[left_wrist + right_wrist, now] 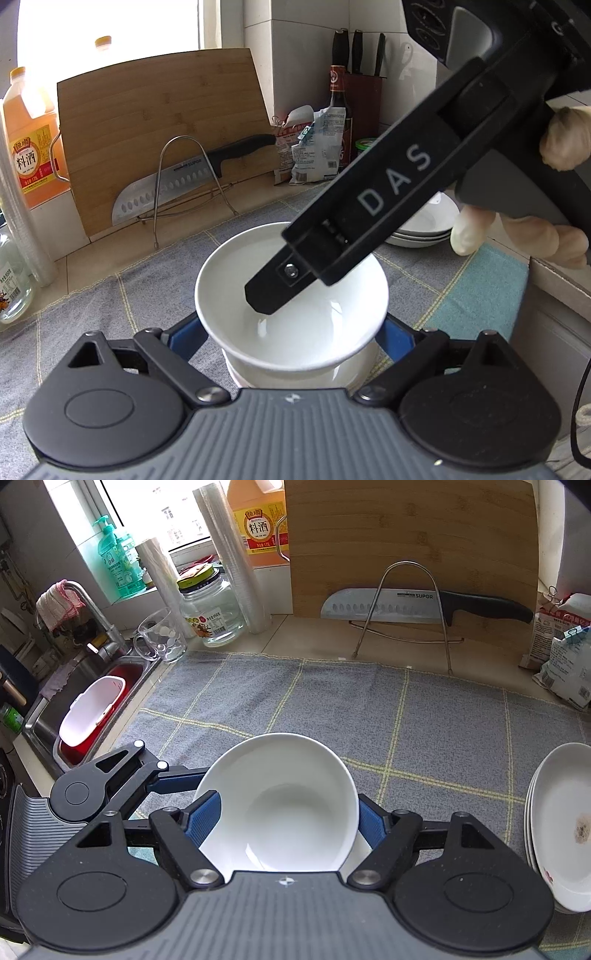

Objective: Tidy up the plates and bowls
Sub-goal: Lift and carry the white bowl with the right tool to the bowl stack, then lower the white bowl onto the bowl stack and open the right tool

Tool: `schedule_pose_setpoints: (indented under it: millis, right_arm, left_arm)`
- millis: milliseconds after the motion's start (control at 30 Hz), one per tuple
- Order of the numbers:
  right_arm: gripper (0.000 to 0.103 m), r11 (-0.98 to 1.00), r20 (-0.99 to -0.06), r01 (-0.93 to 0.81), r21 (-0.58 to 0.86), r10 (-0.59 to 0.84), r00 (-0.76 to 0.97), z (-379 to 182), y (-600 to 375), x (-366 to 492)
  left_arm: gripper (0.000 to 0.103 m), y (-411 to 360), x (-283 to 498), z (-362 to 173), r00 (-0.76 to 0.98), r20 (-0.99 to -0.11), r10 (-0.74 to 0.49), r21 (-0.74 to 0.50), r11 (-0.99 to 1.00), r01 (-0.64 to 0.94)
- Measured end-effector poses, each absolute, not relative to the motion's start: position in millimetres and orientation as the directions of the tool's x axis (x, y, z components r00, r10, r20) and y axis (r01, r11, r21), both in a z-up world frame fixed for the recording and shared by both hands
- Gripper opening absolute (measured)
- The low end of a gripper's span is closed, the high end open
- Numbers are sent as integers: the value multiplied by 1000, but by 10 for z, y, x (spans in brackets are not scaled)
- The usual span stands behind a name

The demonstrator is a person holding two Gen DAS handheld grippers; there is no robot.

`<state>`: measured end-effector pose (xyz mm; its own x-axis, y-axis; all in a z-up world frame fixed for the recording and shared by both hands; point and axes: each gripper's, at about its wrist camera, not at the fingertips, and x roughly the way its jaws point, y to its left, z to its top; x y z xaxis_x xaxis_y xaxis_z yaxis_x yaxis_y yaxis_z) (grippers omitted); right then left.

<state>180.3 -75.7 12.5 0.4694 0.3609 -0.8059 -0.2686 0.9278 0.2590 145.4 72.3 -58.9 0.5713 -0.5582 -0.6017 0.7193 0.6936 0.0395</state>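
Right gripper clamped top bowl; left gripper pinched lower bowl directly beneath, rims nested, stacked plates rightward.

the right tool carries white letters "das" along its black arm, reaching in from two o'clock in the left wrist view. the knife resting in the wire rack against the cutting board at twelve o'clock reads "supor" on its blade, plain in both views. the orange bottle at eleven o'clock in the right wrist view wears a yellow label with the red characters "料酒"; print on the glass jar and on the packets is too small to read.
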Motion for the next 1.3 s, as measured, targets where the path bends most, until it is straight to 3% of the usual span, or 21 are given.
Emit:
schedule_pose_setpoints:
  millis: [1300]
  right_arm:
    - [84,929,-820,-242,281,364,443,-73,-797,1831]
  left_arm:
    - [96,657,1470,-713,547,-645,-533,26,701,713]
